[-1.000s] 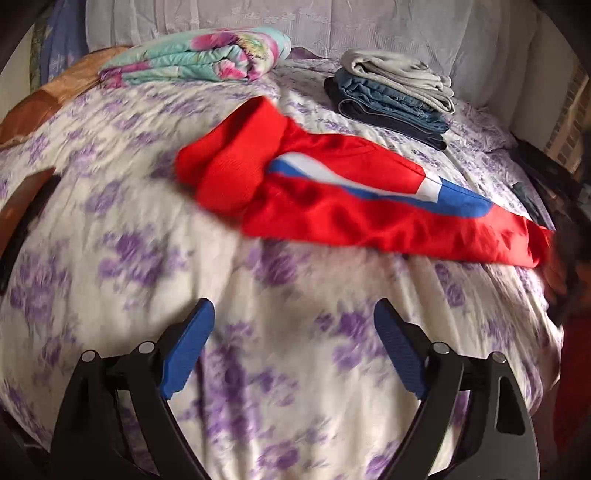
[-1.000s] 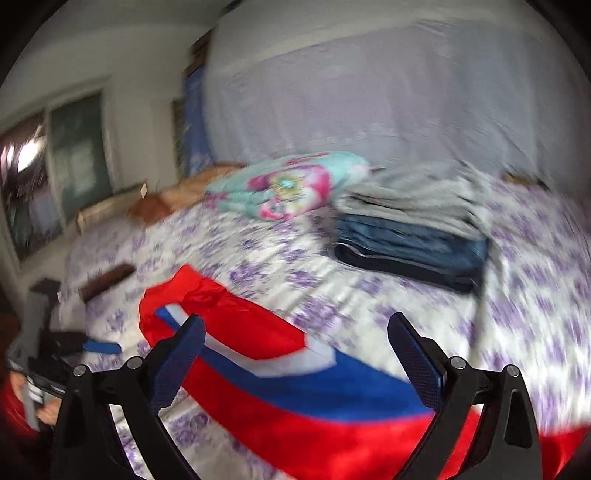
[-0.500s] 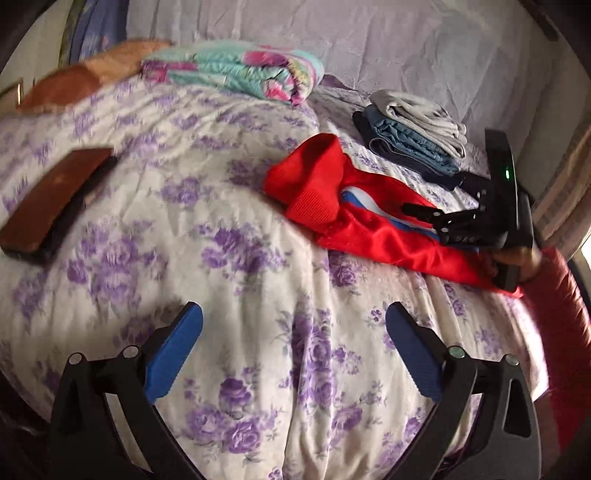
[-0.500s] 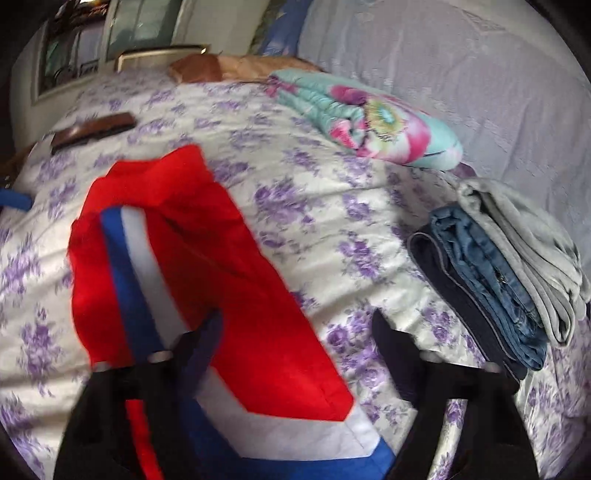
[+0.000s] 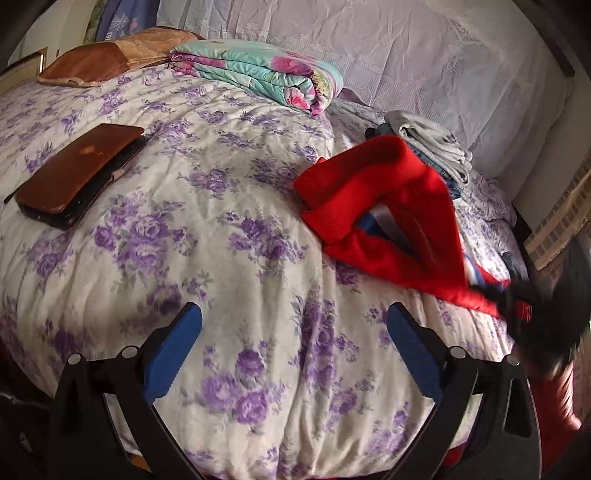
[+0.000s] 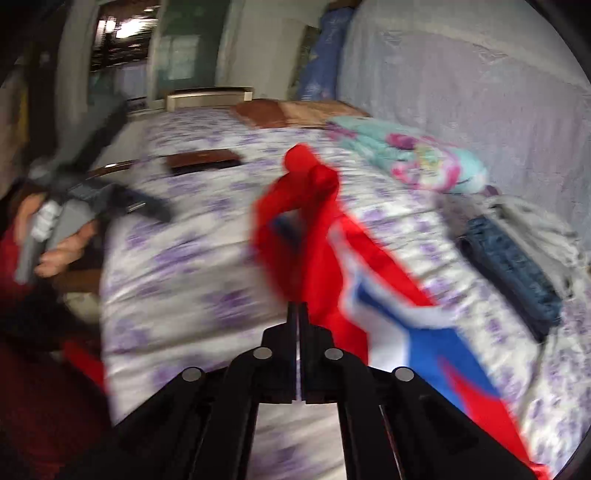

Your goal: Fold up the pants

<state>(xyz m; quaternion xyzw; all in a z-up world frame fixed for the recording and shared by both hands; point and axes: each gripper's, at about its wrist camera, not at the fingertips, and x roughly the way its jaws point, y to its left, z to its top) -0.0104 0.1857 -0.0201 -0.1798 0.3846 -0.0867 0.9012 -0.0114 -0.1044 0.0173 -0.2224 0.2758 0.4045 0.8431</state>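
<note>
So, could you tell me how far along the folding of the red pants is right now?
Early. Done: other clothes sit folded in a stack at the far side of the bed. In hand: the right tool is shut, seemingly pinching the red pants, which rise off the bed; the left tool hangs open over the quilt. Left: every fold, then placing.

Readable text: none in either view.
Blue cloth [image 5: 122,22] at the headboard: pale print on it, too small to make out.
Red scrap [image 5: 524,312] by the right gripper: faint white marks, blurred, not legible.
Brown case [image 5: 79,173] on the bedspread: plain face, no lettering.
Floral quilt [image 5: 258,72]: flower pattern only, no words.
Pants [image 6: 369,280]: red with blue and white bands, no logo or number showing.
</note>
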